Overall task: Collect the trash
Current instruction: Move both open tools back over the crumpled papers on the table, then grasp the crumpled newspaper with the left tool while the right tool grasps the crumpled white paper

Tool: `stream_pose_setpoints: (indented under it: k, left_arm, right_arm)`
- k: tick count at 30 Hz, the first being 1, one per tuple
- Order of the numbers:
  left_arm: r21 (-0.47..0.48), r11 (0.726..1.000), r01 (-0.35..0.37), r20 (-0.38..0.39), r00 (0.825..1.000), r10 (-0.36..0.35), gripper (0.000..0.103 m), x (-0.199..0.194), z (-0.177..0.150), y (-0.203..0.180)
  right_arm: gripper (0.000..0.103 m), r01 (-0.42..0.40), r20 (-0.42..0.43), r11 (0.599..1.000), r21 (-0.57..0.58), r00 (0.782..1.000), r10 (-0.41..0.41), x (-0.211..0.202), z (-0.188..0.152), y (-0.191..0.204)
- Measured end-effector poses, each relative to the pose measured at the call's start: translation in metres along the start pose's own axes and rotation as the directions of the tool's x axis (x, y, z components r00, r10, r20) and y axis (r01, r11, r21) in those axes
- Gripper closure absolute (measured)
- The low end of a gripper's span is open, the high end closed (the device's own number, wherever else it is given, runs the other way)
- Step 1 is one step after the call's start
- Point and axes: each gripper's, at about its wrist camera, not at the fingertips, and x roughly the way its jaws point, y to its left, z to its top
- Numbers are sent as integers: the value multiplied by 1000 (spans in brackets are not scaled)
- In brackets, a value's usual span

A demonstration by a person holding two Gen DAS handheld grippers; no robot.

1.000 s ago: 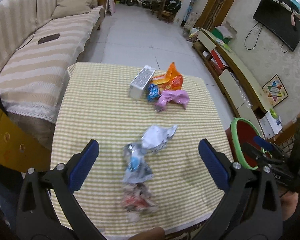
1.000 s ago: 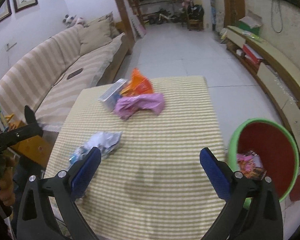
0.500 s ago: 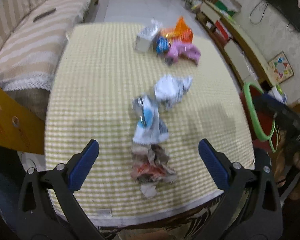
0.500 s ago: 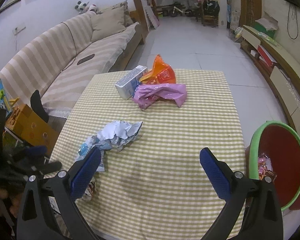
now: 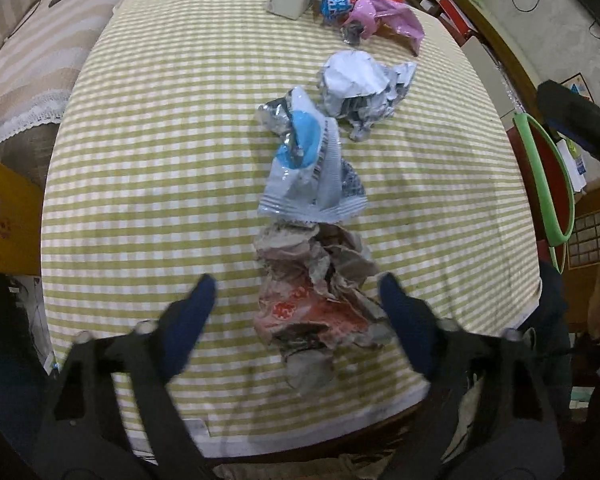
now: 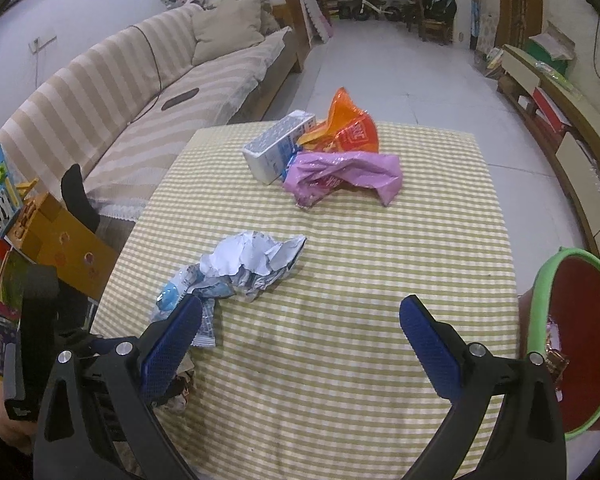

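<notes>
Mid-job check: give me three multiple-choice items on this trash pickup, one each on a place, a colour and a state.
1. Where is the pink-and-red crumpled wrapper?
A. table's near edge, between the left hand-held gripper's fingers
B. in the bin
C. on the sofa

2. Bin rim colour?
A. blue
B. green
C. white

3. Right hand-held gripper?
A. shut on a wrapper
B. open, empty
C. out of view

Answers: 1 A, it lies between the blue fingers; 2 B, green rim around a red inside; 3 B, fingers wide apart over bare cloth.

Yellow-white checked cloth; blue-white wrapper; pink bag; orange bag; red bin, green rim; beige-striped sofa.
</notes>
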Motion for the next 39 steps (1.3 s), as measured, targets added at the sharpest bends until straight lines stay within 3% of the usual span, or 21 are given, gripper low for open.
stream_pose_setpoints:
  k: [2,5,8,17,24,26,28,31,34,39]
  left_arm:
    - [1,999,37,-1,999,-37,51,0,1,2]
    - [-1,998,55,12,998,-55,62,-3,1,6]
    - [-11,999,41,34,999,-40,67,-10,4,15]
    - [-97,995,10,94,996,-1,68,-24,19,55]
    - [-118,992,45,110,993,-33,68,-25,21,65]
    - [-117,992,52,111,993,-39,68,-25,21,66]
    - [-117,992,57,111,993,-43,68,-24,21,67]
    - [-123,991,59,119,992,-44,68,-25,21,66]
    - [-121,991,57,133,990,-41,68,-30,20,66]
    - [-108,993,55,158,987,-38,68,-42,18,59]
  right_arm:
    - [7,-6,-12,1000,-6,1000,6,8,3,4]
    - [7,-18,-26,1000,-15,999,18,21,7,12]
    - [7,-31,-44,999,-31,999,30,35,11,21]
    - [7,-25,-97,999,-33,995,22,80,22,32]
    - [8,-29,-155,1000,-6,987,28,114,25,31]
    - [14,-40,-162,999,-2,986,39,118,25,31]
    - [31,-58,-174,998,-1,983,57,119,24,32]
    - [44,-58,-156,998,-16,986,55,113,25,35]
    - [50,-64,-141,998,-16,988,61,104,25,32]
    - [51,-60,-104,998,-19,993,58,85,26,31]
